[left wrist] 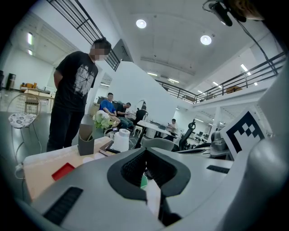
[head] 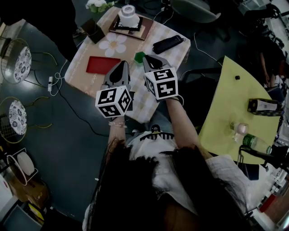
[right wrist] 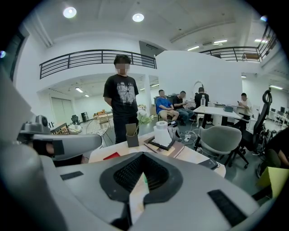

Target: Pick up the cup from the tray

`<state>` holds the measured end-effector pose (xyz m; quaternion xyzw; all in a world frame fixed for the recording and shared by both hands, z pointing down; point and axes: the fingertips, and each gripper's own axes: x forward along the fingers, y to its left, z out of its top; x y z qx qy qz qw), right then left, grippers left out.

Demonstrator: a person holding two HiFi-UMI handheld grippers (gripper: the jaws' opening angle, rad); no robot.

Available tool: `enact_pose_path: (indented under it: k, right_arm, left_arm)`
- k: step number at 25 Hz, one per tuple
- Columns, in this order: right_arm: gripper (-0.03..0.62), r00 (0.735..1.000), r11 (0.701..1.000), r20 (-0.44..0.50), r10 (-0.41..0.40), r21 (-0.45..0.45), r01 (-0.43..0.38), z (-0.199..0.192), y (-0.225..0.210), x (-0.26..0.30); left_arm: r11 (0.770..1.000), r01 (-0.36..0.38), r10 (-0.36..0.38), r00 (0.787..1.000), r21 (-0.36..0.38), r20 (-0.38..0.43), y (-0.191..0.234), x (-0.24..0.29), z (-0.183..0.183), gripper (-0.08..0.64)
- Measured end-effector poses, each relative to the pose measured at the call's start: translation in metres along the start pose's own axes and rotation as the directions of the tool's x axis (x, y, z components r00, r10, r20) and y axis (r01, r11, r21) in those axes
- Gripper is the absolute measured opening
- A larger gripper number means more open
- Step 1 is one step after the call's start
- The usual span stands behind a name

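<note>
A white cup (head: 128, 16) stands on a small dark tray (head: 137, 26) at the far end of the cloth-covered table (head: 86, 74). It also shows in the left gripper view as the cup (left wrist: 121, 140) and in the right gripper view as the cup (right wrist: 162, 133) on its tray (right wrist: 159, 145). My left gripper (head: 121, 68) and right gripper (head: 151, 61) hover side by side over the table's near edge, well short of the cup. Both are shut with nothing held. A small green thing (head: 139, 57) lies just beyond them.
On the table are a red flat piece (head: 103, 65), a black case (head: 168, 43), a dark holder (head: 93, 30) and flowers (head: 99, 4). A person (right wrist: 122, 103) stands at the far side. A grey chair (right wrist: 219, 137) is to the right, as is a yellow table (head: 235, 103) with bottles.
</note>
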<state>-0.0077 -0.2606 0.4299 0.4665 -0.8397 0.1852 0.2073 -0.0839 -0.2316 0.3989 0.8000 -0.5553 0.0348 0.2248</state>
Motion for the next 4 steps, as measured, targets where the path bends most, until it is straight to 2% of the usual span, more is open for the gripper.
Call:
enact_pose_path:
  k: [4]
  right_arm:
    - [0.009,1.000,1.000,-0.003,-0.005,-0.007,0.005,-0.0012,0.0011,0.0000]
  left_arm:
    - [1.000,-0.001,0.001,1.000,-0.001,0.001,0.0020,-0.0009,0.0004,0.009]
